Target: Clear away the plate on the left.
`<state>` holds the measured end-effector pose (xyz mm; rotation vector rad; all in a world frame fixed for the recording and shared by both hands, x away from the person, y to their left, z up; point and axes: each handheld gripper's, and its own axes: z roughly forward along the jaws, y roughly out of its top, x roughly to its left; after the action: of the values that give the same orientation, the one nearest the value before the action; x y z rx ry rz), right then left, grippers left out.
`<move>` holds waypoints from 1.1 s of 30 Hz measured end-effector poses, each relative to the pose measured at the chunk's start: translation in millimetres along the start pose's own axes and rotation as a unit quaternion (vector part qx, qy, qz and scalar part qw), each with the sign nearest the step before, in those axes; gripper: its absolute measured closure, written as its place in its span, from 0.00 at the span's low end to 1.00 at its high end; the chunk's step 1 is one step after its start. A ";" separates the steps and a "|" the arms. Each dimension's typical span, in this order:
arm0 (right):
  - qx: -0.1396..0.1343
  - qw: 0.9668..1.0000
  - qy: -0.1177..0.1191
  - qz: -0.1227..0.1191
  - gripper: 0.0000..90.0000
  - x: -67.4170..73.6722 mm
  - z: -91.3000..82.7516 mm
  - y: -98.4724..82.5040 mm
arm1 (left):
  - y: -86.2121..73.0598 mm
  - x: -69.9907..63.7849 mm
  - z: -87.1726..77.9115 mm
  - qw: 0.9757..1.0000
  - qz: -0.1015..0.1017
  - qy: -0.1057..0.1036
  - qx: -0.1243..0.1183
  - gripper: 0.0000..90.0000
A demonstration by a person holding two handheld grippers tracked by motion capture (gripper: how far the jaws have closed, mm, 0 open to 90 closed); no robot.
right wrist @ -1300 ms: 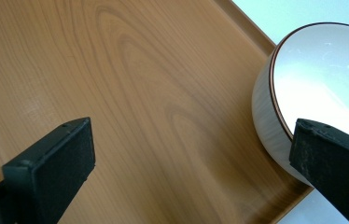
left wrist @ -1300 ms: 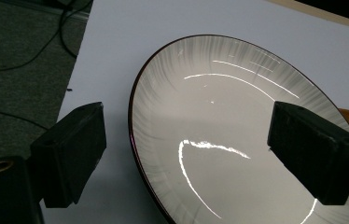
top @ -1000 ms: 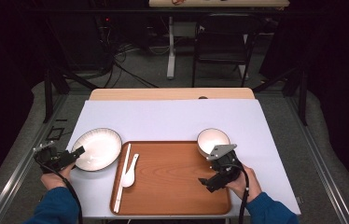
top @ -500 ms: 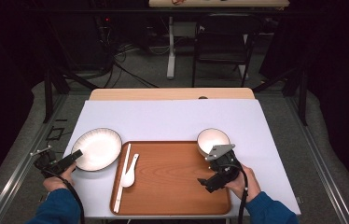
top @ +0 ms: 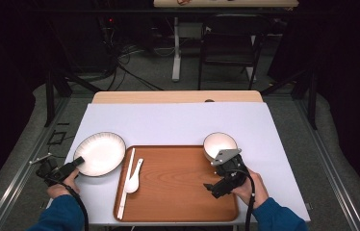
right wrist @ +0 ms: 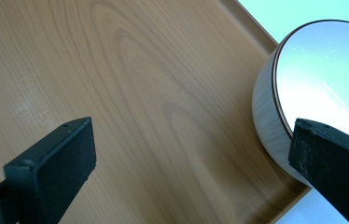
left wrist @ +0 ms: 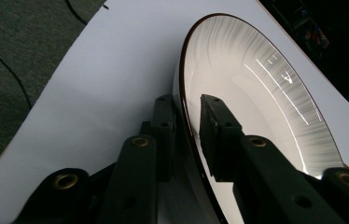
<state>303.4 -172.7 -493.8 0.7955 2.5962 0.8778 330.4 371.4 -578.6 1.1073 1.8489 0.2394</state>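
The left gripper [top: 74, 166] has just been closing and is now clamping the near rim of the plate [top: 100, 153], white and shallow with a thin dark rim, lying on the white tabletop [top: 178, 120] just left of the wooden tray [top: 178, 187]. The right gripper [top: 221, 173] is hanging with jaws wide apart over the tray beside a white bowl [top: 219, 144].

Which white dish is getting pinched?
The wide plate left of the tray; the left gripper fingers just closed on its rim. The small bowl sits untouched.
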 end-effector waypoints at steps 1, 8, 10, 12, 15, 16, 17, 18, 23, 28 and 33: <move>-0.001 1.000 0.000 -0.001 0.00 -0.1 0.3 0.3 | 0.1 -0.1 0.0 1.000 0.000 0.000 0.000 0.87; -0.001 1.000 -0.001 -0.002 0.01 -0.2 0.3 0.5 | 2.3 0.3 -1.0 1.000 -0.009 -0.003 0.002 0.89; 0.000 1.000 -0.001 -0.001 0.01 -0.7 0.4 0.3 | 3.9 -0.7 -2.6 1.000 -0.006 -0.005 -0.003 0.90; 0.000 1.000 -0.002 0.000 0.01 -0.7 -0.5 0.2 | 7.7 -2.9 -6.2 1.000 0.001 -0.010 -0.013 0.92; -0.003 1.000 -0.004 0.001 0.01 -1.2 -0.9 0.2 | 12.2 -6.3 -10.4 0.999 0.016 -0.009 -0.027 0.93; -0.004 1.000 -0.004 0.001 0.01 -1.2 -1.0 0.3 | 13.8 -8.0 -11.9 0.999 0.028 -0.006 -0.028 0.93; -0.002 1.000 -0.004 0.001 0.01 -1.1 -1.0 0.3 | 15.5 -10.4 -13.5 0.999 0.036 -0.006 -0.030 0.93; -0.004 1.000 -0.005 0.002 0.01 -1.0 -1.0 0.3 | 17.1 -12.2 -14.6 0.998 0.045 -0.005 -0.033 0.93; -0.005 1.000 -0.005 0.002 0.01 -1.0 -1.7 0.5 | 24.5 -20.5 -21.2 0.996 0.085 0.000 -0.039 0.93; -0.006 1.000 -0.007 0.002 0.01 -1.3 -1.8 0.4 | 29.3 -27.7 -25.3 0.993 0.108 -0.002 -0.044 0.92; -0.006 1.000 -0.007 0.003 0.01 -1.6 -1.9 -0.1 | 32.6 -39.6 -29.8 0.989 0.142 -0.004 -0.049 0.91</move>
<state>303.8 -174.5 -492.2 0.8047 2.5759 0.8854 332.1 367.8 -519.4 1.2986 1.6491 0.4850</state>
